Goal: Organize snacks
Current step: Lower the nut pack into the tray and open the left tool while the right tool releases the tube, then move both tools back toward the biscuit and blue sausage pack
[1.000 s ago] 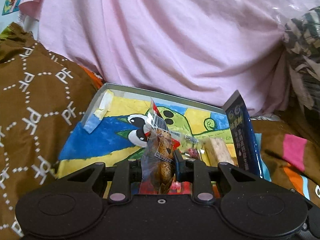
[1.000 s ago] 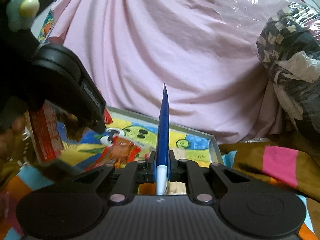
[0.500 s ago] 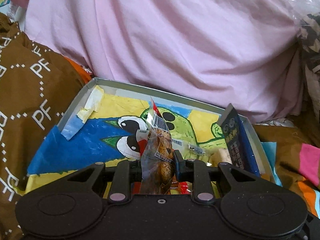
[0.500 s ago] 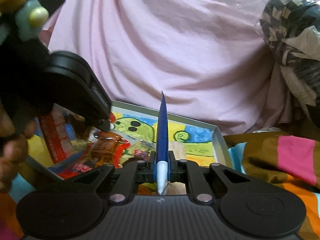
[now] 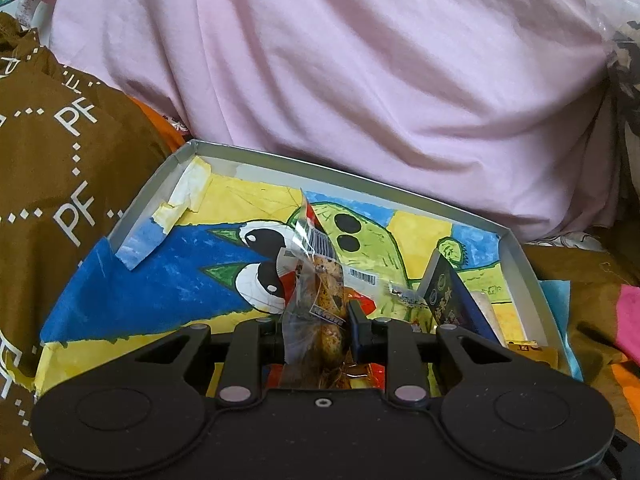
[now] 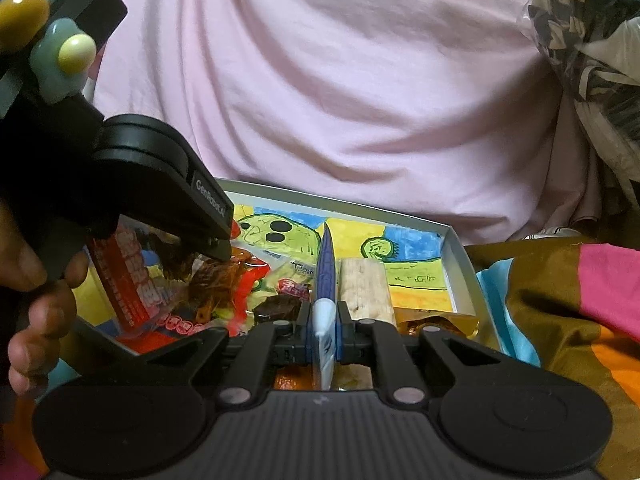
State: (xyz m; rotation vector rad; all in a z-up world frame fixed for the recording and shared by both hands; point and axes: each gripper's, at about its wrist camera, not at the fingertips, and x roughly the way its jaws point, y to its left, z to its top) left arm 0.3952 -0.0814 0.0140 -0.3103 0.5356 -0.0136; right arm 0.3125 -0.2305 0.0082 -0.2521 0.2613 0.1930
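A shallow grey tray [image 5: 132,216] lined with a bright painted drawing lies on the bedding. My left gripper [image 5: 320,314] is shut on a clear-wrapped snack packet [image 5: 320,280] with brown pieces and red print, held upright over the tray's near side. In the right wrist view that gripper [image 6: 218,246] comes in from the left with the red packet [image 6: 128,280] hanging under it. My right gripper [image 6: 325,314] is shut on a thin dark blue packet [image 6: 326,268], seen edge-on; this blue packet [image 5: 448,300] stands over the tray's right part.
Several snacks lie in the tray's near right part: a beige bar [image 6: 364,288], a gold-wrapped piece [image 6: 436,322], a dark brown piece [image 6: 280,306]. A pink cloth mound [image 5: 360,80] rises behind the tray. Brown patterned fabric [image 5: 60,200] lies left, striped bedding [image 6: 580,300] right.
Both grippers have moved forward and slightly down over the tray with their packets still held. The blue packet now sits lower, inside the tray's right part.
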